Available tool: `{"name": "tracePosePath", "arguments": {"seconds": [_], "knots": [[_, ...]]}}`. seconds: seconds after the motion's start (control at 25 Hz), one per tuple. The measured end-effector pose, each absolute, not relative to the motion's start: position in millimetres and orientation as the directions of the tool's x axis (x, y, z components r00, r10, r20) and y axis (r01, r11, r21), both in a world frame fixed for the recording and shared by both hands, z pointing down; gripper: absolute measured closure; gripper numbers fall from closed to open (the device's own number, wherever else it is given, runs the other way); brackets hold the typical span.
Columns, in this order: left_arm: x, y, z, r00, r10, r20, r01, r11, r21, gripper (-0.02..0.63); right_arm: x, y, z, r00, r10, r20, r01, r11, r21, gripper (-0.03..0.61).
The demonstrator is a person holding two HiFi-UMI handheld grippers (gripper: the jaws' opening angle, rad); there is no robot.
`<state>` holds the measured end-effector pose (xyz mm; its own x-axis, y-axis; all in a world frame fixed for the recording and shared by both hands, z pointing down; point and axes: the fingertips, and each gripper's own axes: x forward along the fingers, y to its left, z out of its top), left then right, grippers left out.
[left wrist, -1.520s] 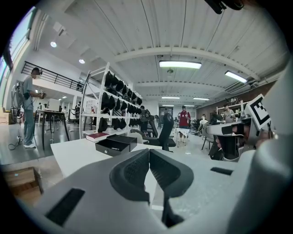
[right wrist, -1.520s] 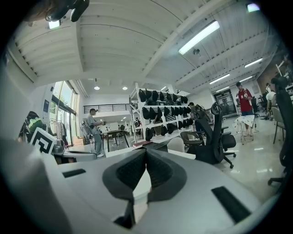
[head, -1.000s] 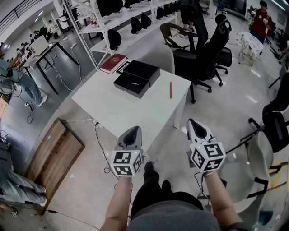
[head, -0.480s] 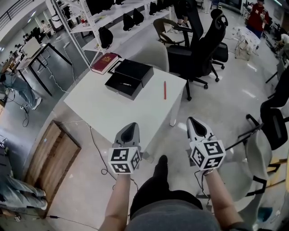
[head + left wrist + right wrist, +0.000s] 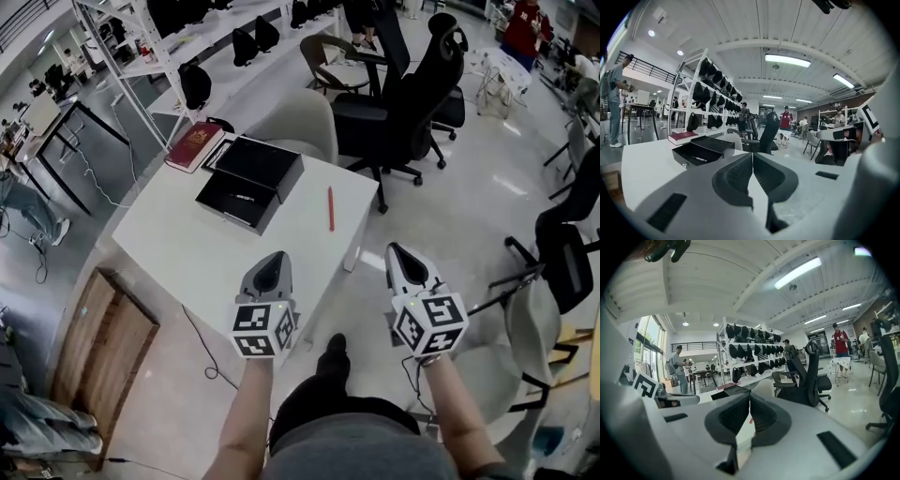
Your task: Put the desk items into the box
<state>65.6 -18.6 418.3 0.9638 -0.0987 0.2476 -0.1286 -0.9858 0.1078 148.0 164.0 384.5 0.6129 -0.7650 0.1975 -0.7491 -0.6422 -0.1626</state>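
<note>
Desk items, a red pen (image 5: pixel 330 208) and a red book (image 5: pixel 195 146), are lying on the white table (image 5: pixel 202 258) either side of the open black box (image 5: pixel 248 183), as the left gripper (image 5: pixel 274 260) and right gripper (image 5: pixel 402 255), jaws together and empty, are drawing nearer to start.

A black office chair (image 5: pixel 417 89) stands beyond the white table (image 5: pixel 187 253). White shelving (image 5: pixel 159 66) rises far left. The floor (image 5: pixel 478 211) is glossy, under ceiling strip lights (image 5: pixel 787 60).

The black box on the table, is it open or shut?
Open: the black box shows its inside, and its lid lies off to one side.
</note>
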Motion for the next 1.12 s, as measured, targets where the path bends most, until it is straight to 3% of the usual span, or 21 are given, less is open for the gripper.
{"name": "tracePosePath", "arguments": {"seconds": [0.52,0.96,1.12], "knots": [[146,-42,430,0.956,-0.023,0.292,-0.066,-0.988,0.139,0.606,212,135,388,0.629,-0.738,0.244,-0.724,-0.67,-0.163,0.569],[162,-67,443,0.949,-0.027,0.313,-0.084,-0.982,0.171,0.606,232,90,409,0.57,-0.761,0.309,-0.753,-0.635,-0.172,0.566],[162,-73,445,0.948,-0.038,0.316,-0.097,-0.98,0.174,0.606,236,71,428,0.516,-0.775,0.365,-0.763,-0.61,-0.214,0.536]]}}
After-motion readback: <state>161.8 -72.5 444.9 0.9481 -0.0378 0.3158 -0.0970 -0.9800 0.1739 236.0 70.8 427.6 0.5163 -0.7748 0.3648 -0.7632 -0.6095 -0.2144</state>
